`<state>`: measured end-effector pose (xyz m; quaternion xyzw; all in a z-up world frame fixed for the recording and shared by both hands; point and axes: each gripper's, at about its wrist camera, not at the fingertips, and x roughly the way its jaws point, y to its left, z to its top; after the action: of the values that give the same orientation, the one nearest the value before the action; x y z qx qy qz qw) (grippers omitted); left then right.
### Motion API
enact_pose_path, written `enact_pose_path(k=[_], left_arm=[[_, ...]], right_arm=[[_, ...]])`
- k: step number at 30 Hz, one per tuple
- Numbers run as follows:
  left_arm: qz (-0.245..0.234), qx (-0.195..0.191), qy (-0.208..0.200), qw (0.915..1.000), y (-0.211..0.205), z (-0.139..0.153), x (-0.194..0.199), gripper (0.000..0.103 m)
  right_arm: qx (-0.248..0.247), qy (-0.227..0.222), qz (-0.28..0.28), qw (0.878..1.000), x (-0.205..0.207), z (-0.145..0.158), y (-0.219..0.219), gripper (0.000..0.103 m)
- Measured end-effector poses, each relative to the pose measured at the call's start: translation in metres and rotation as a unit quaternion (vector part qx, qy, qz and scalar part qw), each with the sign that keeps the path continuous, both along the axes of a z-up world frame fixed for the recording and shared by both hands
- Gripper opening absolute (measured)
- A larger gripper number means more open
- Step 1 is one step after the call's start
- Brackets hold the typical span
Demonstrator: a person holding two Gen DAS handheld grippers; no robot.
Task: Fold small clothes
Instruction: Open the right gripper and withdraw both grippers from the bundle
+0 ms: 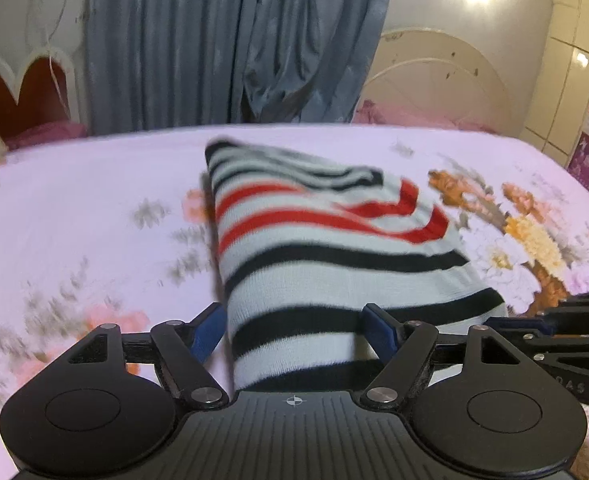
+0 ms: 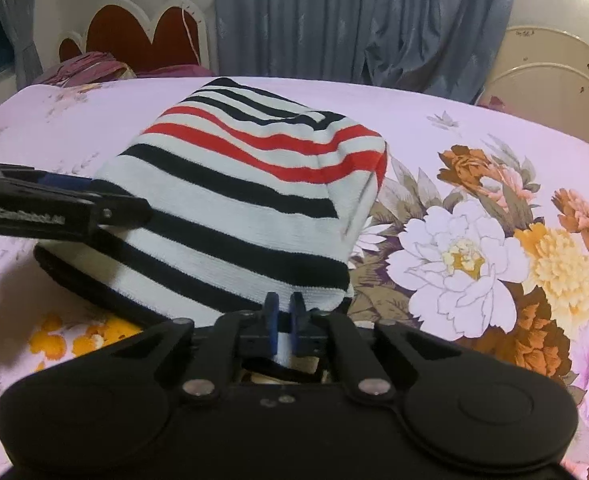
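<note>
A small white garment with black and red stripes (image 1: 314,248) lies partly folded on the pink floral bedsheet (image 1: 74,200). My left gripper (image 1: 294,332) is open, its blue-padded fingers wide apart on either side of the garment's near edge. The garment also shows in the right wrist view (image 2: 238,208). My right gripper (image 2: 283,320) is shut on the garment's near hem, the cloth pinched between the blue pads. The left gripper shows in the right wrist view (image 2: 94,204) at the garment's left edge. The right gripper shows at the right edge of the left wrist view (image 1: 566,328).
The bedsheet (image 2: 474,152) has large flower prints to the right of the garment. A red and white headboard (image 2: 142,36) and pillows (image 2: 90,68) are at the far left. Blue curtains (image 2: 334,20) hang behind the bed. A white arched frame (image 1: 434,76) stands at the back right.
</note>
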<state>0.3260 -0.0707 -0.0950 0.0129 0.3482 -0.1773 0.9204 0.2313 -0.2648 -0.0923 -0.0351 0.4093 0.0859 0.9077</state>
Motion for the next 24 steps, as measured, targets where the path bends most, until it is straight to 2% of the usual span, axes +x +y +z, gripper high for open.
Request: enact_pose_path(k=[1,5,9,16,21,24], left_arm=[[-0.003,-0.003,-0.007,1.0,0.002,0.005,-0.001,0.074],[-0.001,-0.021,-0.016,0.9997,0.006,0.024,0.009,0.074],[-0.006,-0.025,-0.026,0.9993,-0.003,0.03,0.031,0.074],[-0.023,-0.012,-0.025,0.9993,-0.03,0.016,0.078,0.074],[-0.018,-0.009,-0.024,0.9995,-0.033,-0.001,0.105,0.074],[-0.016,-0.003,-0.02,0.9997,-0.037,-0.01,0.118,0.074]], right_arm=[[0.01,-0.003,0.003,1.0,0.0,0.006,0.0,0.018],[0.032,-0.033,0.001,0.999,0.01,0.029,-0.002,0.021],[0.055,-0.043,-0.033,0.997,0.045,0.037,-0.014,0.023],[0.085,-0.04,-0.092,0.991,0.112,0.029,-0.021,0.028],[0.052,-0.028,-0.097,0.993,0.145,0.01,-0.013,0.027],[0.003,-0.023,-0.099,0.995,0.157,-0.006,-0.012,0.025]])
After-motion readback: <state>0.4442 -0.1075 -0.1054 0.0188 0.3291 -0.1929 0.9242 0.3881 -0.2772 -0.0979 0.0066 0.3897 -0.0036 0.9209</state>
